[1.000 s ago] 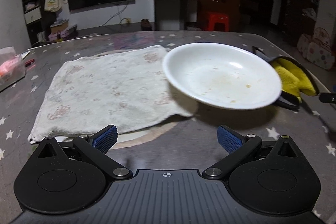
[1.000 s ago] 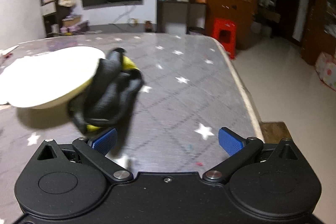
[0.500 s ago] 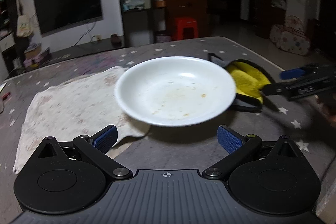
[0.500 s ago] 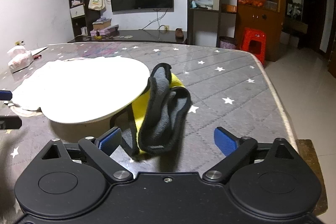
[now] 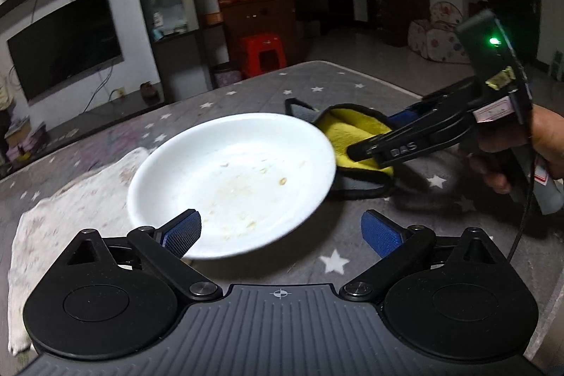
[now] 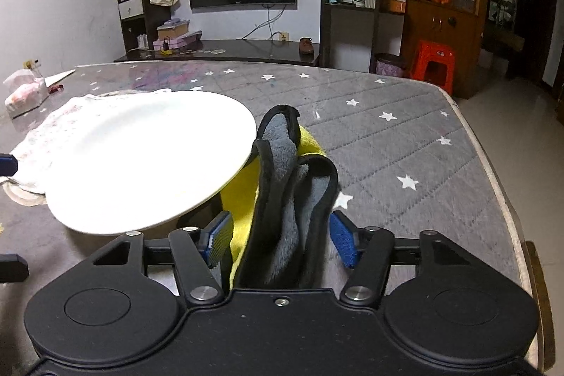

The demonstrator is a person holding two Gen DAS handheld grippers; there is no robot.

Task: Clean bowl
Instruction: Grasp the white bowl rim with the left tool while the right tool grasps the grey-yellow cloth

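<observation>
A white bowl with food smears stands on the grey star-patterned table, part of it on a pale towel. My left gripper is wide, its jaws closing slightly, and the bowl's near rim lies between the pads without being gripped. Right of the bowl lies a folded yellow, grey and black cloth. My right gripper straddles the cloth's near end, jaws closing, pads just reaching its sides. The left wrist view shows that gripper over the cloth, held by a hand.
The towel spreads left of the bowl. A pink tissue pack lies at the table's far left. The table's right edge runs close by the cloth. A red stool stands on the floor beyond.
My left gripper swung right and closer, so the bowl's rim now sits between its pads. My right gripper moved onto the cloth and its jaws narrowed around it.
</observation>
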